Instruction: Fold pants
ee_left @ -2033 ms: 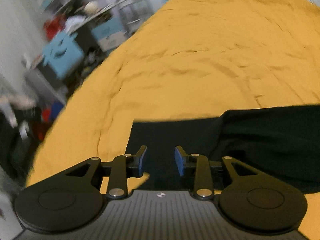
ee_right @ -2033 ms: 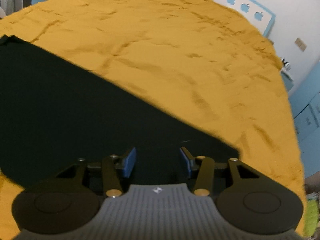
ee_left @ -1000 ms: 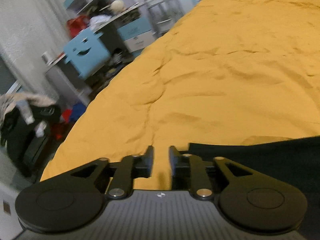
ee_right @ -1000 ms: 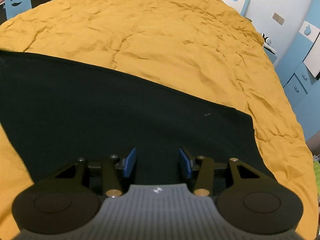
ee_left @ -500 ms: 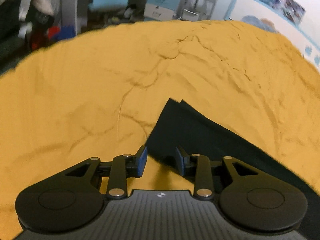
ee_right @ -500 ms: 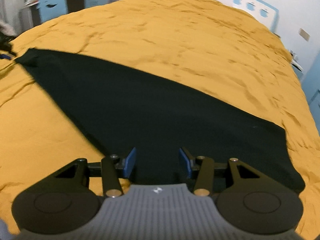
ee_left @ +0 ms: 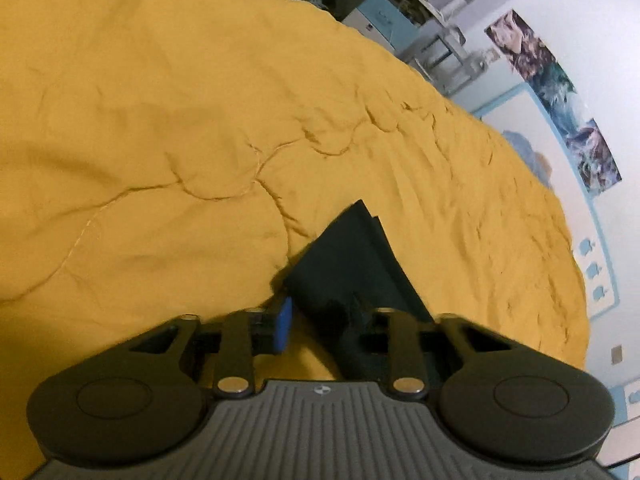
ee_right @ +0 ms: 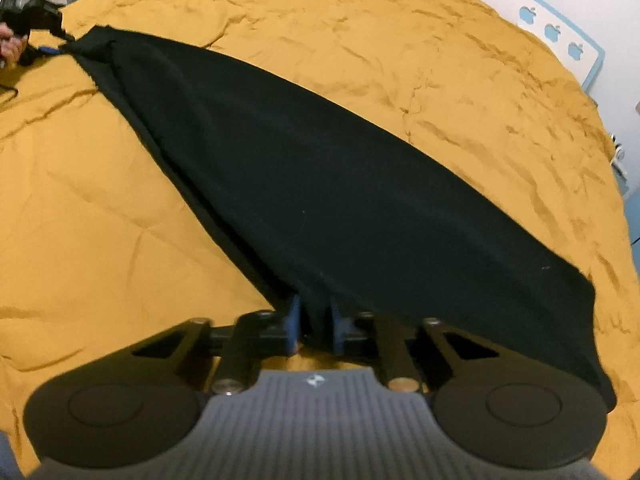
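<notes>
You held both grippers low over the yellow bedspread [ee_right: 400, 40], each pointing forward along its fingers toward the black pants [ee_right: 320, 184]. The pants lay stretched across the bedspread in a long dark band, running from your right gripper [ee_right: 314, 322] up to the far left corner of the right wrist view, where your left gripper [ee_right: 38, 26] and part of your hand [ee_right: 10, 46] showed at the cloth's end.

Your right gripper's blue pads had closed in on a bunched edge of the pants, with the fabric pinched between them.

In the left wrist view, your left gripper [ee_left: 320, 322] was tilted, the room's wall slanting along the right. Its jaws stood apart, the pants' corner [ee_left: 352, 256] lying between them against the right finger; the blue left pad [ee_left: 285, 320] sat clear of the cloth.
</notes>
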Demonstrator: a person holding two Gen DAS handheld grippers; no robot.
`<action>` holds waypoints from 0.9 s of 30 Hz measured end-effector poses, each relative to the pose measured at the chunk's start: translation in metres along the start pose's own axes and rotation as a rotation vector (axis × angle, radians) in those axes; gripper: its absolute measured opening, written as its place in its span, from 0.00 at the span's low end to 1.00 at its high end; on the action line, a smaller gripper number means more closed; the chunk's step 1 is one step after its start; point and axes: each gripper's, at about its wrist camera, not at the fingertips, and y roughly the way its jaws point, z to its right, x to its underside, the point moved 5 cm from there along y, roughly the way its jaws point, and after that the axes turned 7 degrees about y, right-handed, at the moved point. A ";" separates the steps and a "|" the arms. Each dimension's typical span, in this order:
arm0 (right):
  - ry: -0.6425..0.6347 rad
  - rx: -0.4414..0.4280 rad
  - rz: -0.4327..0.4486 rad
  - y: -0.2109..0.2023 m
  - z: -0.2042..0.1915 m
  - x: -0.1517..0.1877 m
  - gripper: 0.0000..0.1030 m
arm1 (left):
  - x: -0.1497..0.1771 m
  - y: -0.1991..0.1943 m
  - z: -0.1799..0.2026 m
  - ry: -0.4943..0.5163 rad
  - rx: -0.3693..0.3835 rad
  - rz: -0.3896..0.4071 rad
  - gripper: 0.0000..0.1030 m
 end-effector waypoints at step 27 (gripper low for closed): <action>0.098 -0.092 -0.180 0.000 0.012 0.020 0.00 | -0.021 0.010 0.027 0.222 -0.142 -0.074 0.22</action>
